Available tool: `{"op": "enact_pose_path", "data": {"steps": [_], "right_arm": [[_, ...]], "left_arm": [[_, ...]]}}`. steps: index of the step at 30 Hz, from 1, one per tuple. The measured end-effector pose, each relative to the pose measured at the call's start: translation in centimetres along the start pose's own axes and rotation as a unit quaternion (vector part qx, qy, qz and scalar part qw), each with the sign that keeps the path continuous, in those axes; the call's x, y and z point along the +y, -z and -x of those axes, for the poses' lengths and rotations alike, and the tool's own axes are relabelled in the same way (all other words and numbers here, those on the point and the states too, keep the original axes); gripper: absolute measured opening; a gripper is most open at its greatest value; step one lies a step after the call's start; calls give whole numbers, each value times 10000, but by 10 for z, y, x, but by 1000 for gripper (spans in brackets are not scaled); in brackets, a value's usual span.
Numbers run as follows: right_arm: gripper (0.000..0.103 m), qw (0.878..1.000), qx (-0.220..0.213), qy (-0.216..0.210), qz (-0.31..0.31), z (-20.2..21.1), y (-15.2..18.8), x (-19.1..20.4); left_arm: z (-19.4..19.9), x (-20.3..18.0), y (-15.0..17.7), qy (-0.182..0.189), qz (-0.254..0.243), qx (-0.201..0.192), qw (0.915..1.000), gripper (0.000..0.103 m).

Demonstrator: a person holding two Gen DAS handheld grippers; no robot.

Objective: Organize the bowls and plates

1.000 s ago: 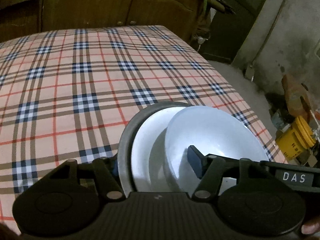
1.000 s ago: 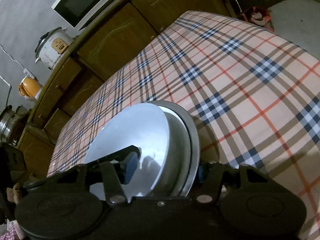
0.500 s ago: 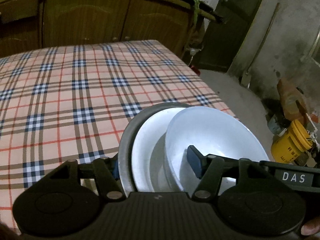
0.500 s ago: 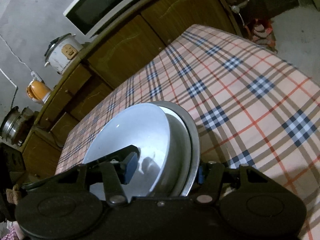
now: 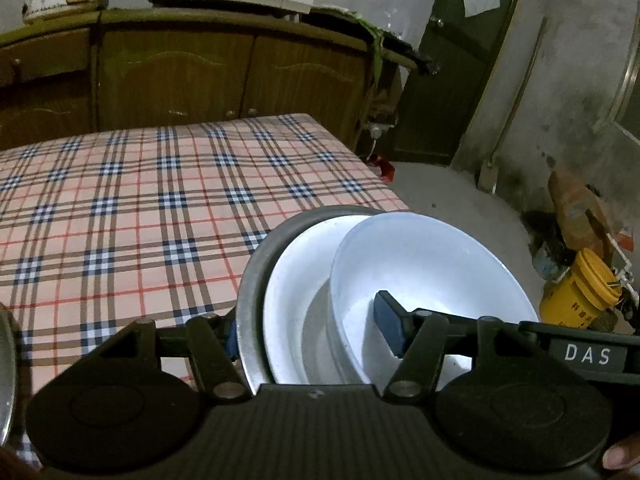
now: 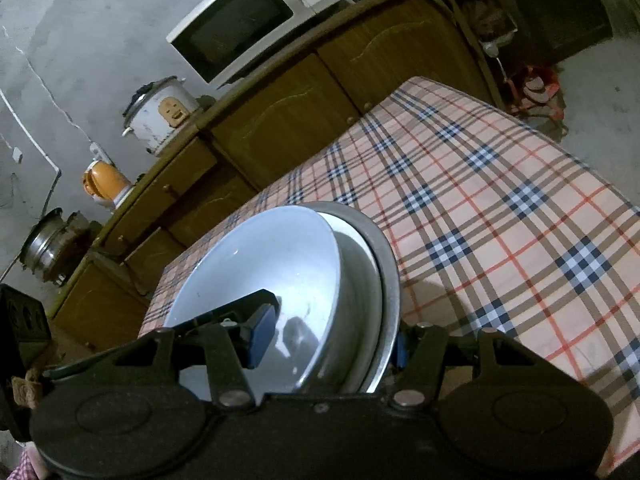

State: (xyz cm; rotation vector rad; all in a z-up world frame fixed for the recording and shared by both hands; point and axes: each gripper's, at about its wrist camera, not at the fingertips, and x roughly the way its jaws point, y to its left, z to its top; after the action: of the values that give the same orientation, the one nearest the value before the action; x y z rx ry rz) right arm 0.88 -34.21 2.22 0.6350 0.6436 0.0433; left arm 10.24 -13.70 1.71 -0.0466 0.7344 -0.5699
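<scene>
In the left wrist view, the left tongs (image 5: 310, 330) pinch a stack above the checked desk (image 5: 120, 208): steel plate (image 5: 250, 292), white plate (image 5: 296, 280), white bowl (image 5: 432, 264) nested inside; a yellow bucket (image 5: 576, 292) stands on the floor. The right wrist view shows the right tongs (image 6: 332, 340) clamping the same stack, the white bowl (image 6: 264, 264) nearest, with a rice cooker (image 6: 160, 116) and microwave (image 6: 248, 20) on the cabinet.

Left gripper (image 5: 310, 332) and right gripper (image 6: 330, 340), each angled downward, both clamped across a nested stack of dishes (image 5: 360, 280), one blue pad inside the innermost bowl and the other outside the outer rim, a fingertip (image 5: 618, 458) showing at the left gripper's lower corner.
</scene>
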Motion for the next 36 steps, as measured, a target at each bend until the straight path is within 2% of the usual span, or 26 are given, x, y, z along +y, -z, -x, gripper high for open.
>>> {"op": "enact_pose_path", "data": {"steps": [14, 36], "right_arm": [[70, 9996, -120, -181, 198, 28, 14, 19], [70, 9985, -60, -384, 391, 41, 32, 38]], "left_arm": [[33, -5, 10, -109, -14, -265, 9996, 63], [64, -3, 26, -309, 56, -439, 9985, 63]]}}
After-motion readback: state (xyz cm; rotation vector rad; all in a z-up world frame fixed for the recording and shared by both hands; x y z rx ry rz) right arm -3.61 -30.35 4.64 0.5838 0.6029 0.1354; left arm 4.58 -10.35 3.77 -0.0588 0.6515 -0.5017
